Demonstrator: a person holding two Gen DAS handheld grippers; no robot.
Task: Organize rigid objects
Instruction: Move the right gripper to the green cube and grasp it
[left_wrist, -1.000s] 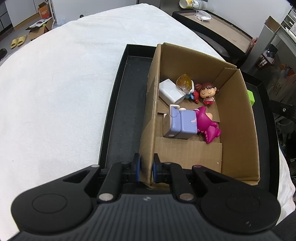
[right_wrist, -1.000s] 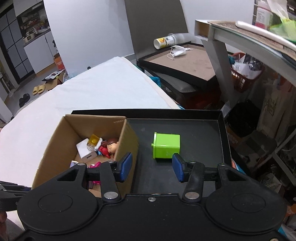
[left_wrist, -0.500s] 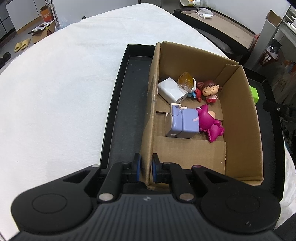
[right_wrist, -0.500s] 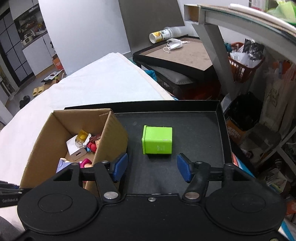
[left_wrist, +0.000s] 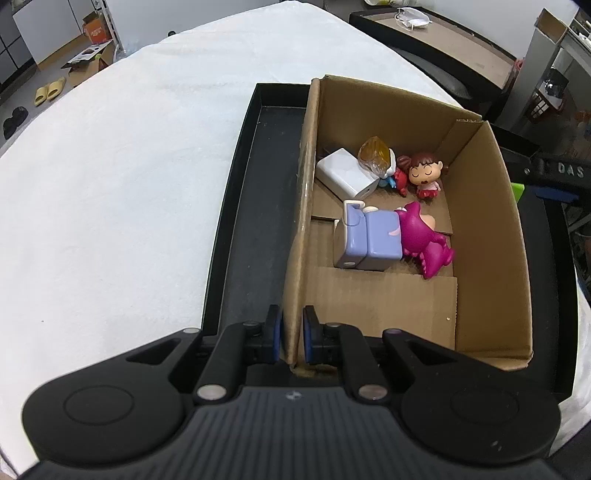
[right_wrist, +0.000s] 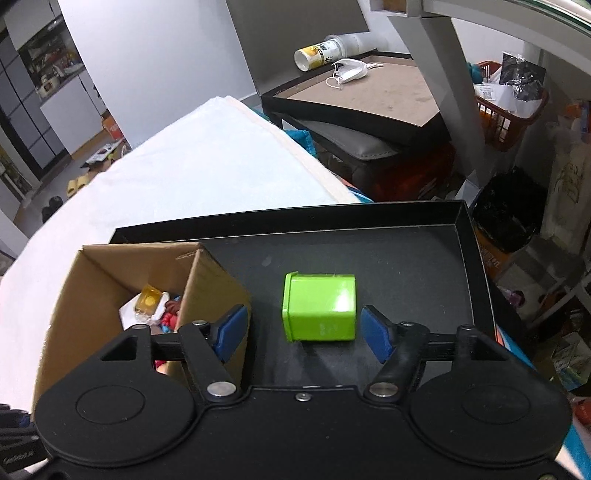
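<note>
left tongs (left_wrist: 292, 334) clamped on cardboard box (left_wrist: 484, 236) wall | right tongs (right_wrist: 301, 334) wide open around green box (right_wrist: 319, 312)

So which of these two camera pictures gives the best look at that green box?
The right wrist view. The green box lies on its side on the black tray, whole and unobstructed, between the open fingers of the right gripper. The left wrist view shows only a green sliver past the cardboard box wall.
</note>
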